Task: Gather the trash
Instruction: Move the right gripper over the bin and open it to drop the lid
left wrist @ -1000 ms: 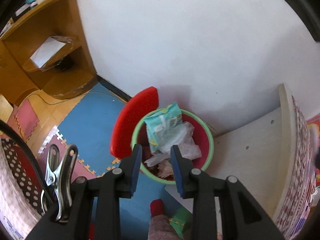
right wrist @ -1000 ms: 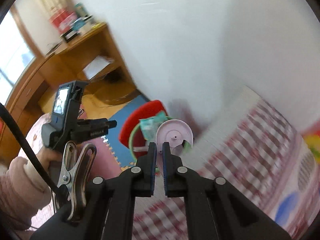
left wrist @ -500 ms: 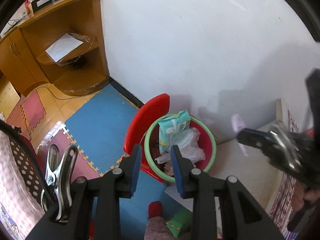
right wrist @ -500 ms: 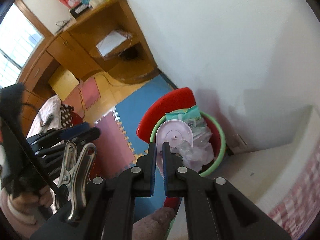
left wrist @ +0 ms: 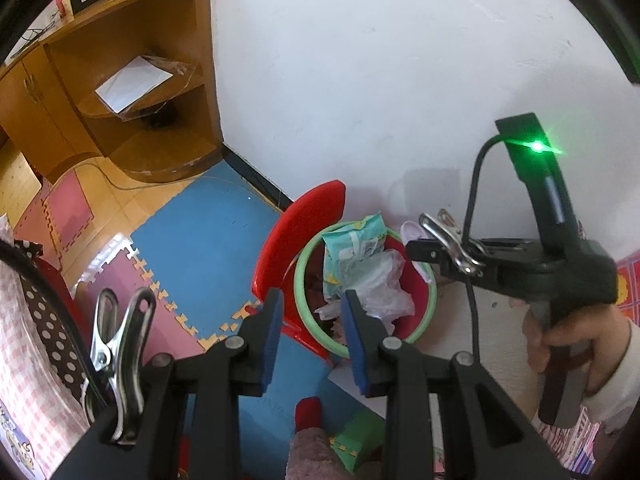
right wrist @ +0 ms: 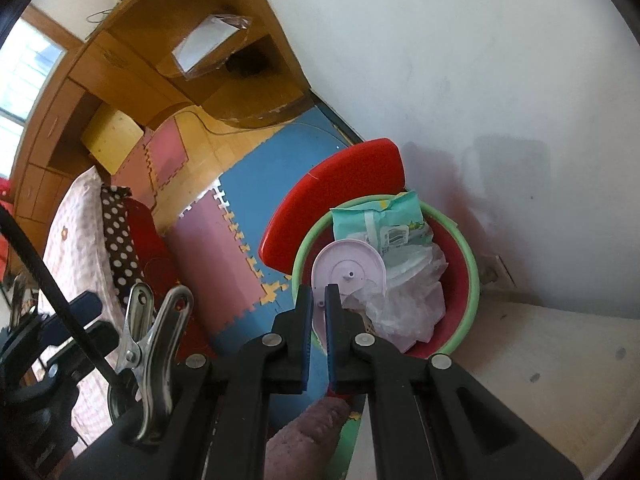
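Observation:
A red trash bin with a green rim (left wrist: 301,280) (right wrist: 472,272) stands on the floor against the white wall, its red lid (left wrist: 300,236) (right wrist: 340,196) tipped open. Inside lie a teal wipes pack (right wrist: 380,220) (left wrist: 352,244) and a crumpled clear plastic bag (right wrist: 404,308) (left wrist: 380,280). My right gripper (right wrist: 319,304) (left wrist: 416,246) is shut on the edge of a lilac round plastic disc (right wrist: 348,268) (left wrist: 412,230) and holds it just above the bin's opening. My left gripper (left wrist: 312,328) hangs above the bin's near rim, open, with nothing between its fingers.
A wooden corner desk (left wrist: 120,92) with a paper on its shelf stands at the back left. Blue and pink foam mats (left wrist: 192,240) cover the floor. A pale board (right wrist: 540,360) borders the bin on the right. A checked cloth (left wrist: 24,360) lies left, and a slippered foot (left wrist: 308,452) is below.
My right gripper has come down and forward with the lilac disc, from over the checked cover to above the bin, and has entered the left wrist view. The left gripper drew back slightly.

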Available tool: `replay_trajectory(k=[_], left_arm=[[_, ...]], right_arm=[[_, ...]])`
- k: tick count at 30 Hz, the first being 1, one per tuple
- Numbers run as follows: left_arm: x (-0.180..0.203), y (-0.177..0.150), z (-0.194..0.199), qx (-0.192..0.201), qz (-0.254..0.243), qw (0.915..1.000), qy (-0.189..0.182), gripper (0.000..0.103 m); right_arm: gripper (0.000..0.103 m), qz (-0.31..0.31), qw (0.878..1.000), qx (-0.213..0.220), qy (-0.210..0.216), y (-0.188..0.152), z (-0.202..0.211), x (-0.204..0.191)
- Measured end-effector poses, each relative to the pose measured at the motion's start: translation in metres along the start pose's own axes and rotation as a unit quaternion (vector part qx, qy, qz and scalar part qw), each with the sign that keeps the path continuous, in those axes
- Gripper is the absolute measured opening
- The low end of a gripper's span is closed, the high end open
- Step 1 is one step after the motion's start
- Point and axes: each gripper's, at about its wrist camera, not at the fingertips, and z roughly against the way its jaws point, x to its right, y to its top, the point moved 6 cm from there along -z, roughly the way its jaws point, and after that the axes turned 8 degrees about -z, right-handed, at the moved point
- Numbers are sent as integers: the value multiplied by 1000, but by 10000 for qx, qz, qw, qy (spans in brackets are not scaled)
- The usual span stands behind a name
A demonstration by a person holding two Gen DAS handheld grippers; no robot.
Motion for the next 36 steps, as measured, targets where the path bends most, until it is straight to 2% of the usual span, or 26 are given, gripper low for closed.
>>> replay_trajectory(k=[10,11,13,16,26,36], left_arm=[[-2,0,-2,-18,3,10000,23,31],[-3,1,-3,-16,-10,10000,17,31],[-3,1,-2,-16,-29,10000,16,31],[-1,0,0,-20,-54,10000,8,31],[15,9,3,1,-341,9994,-68,31],[38,11,15,-21,-695,9975,-154,31]], right_arm=[[7,-110,9999,-47,-86,6,-12,6],[8,-148,9999,-35,-77,7,-12,7],[18,-259,9996,-24,-50,8,-12,9],[19,-345,9994,-21,-4,8,-8,11],[20,-233,9995,191,86,-5,25,6],[20,-278,9962,726,399,-32,88,1]])
